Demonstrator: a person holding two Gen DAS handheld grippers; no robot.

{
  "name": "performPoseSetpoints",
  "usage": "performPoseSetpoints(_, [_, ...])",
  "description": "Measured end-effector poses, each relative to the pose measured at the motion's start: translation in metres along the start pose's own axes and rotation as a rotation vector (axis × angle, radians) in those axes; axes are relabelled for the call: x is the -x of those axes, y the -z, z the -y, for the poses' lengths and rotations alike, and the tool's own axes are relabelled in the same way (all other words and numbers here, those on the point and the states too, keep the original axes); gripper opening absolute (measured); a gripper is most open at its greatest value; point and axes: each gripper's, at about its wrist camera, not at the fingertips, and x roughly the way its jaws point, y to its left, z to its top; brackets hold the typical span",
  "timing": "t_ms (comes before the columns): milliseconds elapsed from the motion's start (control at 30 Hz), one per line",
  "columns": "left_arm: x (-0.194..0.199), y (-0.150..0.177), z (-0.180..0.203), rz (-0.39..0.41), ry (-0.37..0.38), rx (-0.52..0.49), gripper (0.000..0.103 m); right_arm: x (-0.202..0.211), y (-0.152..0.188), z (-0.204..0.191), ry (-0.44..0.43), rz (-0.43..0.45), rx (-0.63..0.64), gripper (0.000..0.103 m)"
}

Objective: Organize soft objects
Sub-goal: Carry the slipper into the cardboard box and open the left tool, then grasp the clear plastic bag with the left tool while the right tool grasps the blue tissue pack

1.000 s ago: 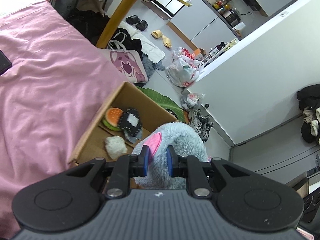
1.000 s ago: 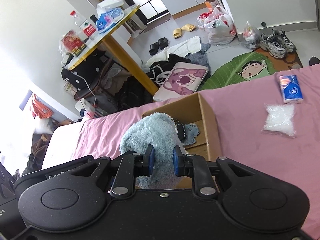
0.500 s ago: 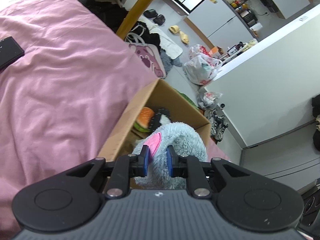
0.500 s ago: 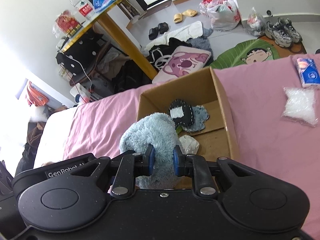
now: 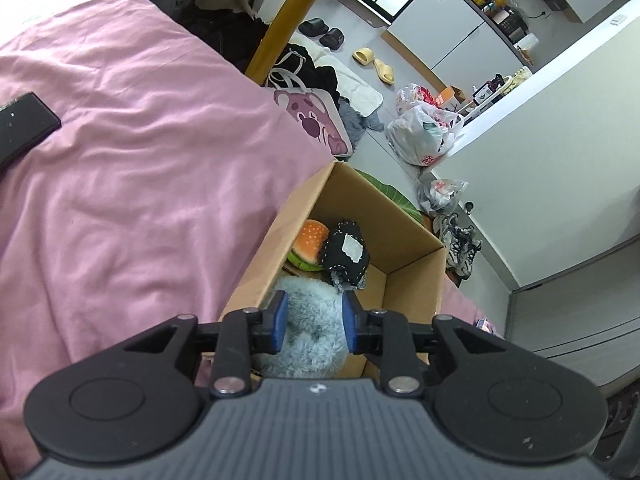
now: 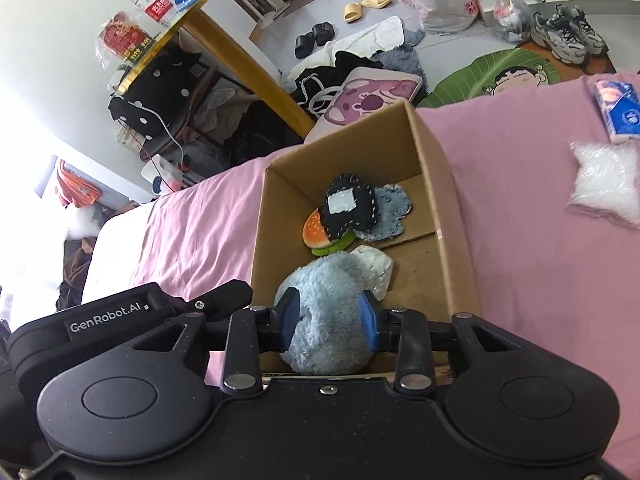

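**Both grippers opened, plush now in the box**

Since the earlier frames, both grippers spread their fingers and the blue plush (image 5: 310, 330) sank into the cardboard box (image 5: 414, 236). Left gripper (image 5: 312, 322) stands apart around it; so does the right gripper (image 6: 329, 322). The plush lies directly ahead, at the near end. Beyond it lie 4 things: burger toy (image 6: 316, 234), black pad (image 6: 348, 210), grey cloth (image 6: 390, 216), white wad (image 6: 376, 266).
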Motion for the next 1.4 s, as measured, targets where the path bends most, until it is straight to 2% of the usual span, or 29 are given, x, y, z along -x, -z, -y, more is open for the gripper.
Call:
performPoseSetpoints(67, [0.003,0.001,0.004,0.006,-0.008,-0.006,0.037,0.007,-0.002,0.001,0.0,0.01,0.013,0.043])
performPoseSetpoints(133, [0.008,0.002,0.009,0.018,-0.016,-0.014,0.052,0.017,-0.004,0.004,0.004,0.021,0.029,0.045])
performPoseSetpoints(167, [0.011,0.003,0.012,0.028,-0.021,-0.025,0.054,0.021,-0.007,0.007,0.007,0.025,0.035,0.046])
performPoseSetpoints(233, [0.015,0.005,0.02,0.042,-0.031,-0.042,0.067,0.03,-0.011,0.012,0.017,0.035,0.043,0.05])
performPoseSetpoints(300, [0.018,0.008,0.027,0.049,-0.032,-0.046,0.071,0.042,-0.013,0.02,0.036,0.05,0.052,0.054])
performPoseSetpoints(567, [0.028,0.024,0.063,0.057,-0.023,-0.097,0.078,0.08,-0.027,0.05,0.074,0.101,0.074,0.077])
performPoseSetpoints(867, [0.034,0.043,0.107,0.08,-0.031,-0.161,0.088,0.118,-0.043,0.088,0.105,0.162,0.071,0.09])
performPoseSetpoints(933, [0.034,0.048,0.116,0.085,-0.037,-0.177,0.091,0.124,-0.048,0.097,0.11,0.175,0.057,0.091])
performPoseSetpoints(1067, [0.031,0.057,0.133,0.087,-0.038,-0.21,0.092,0.135,-0.053,0.113,0.11,0.188,0.041,0.095])
performPoseSetpoints(1400, [0.016,0.077,0.168,0.078,-0.025,-0.273,0.092,0.147,-0.071,0.141,0.103,0.214,-0.008,0.096])
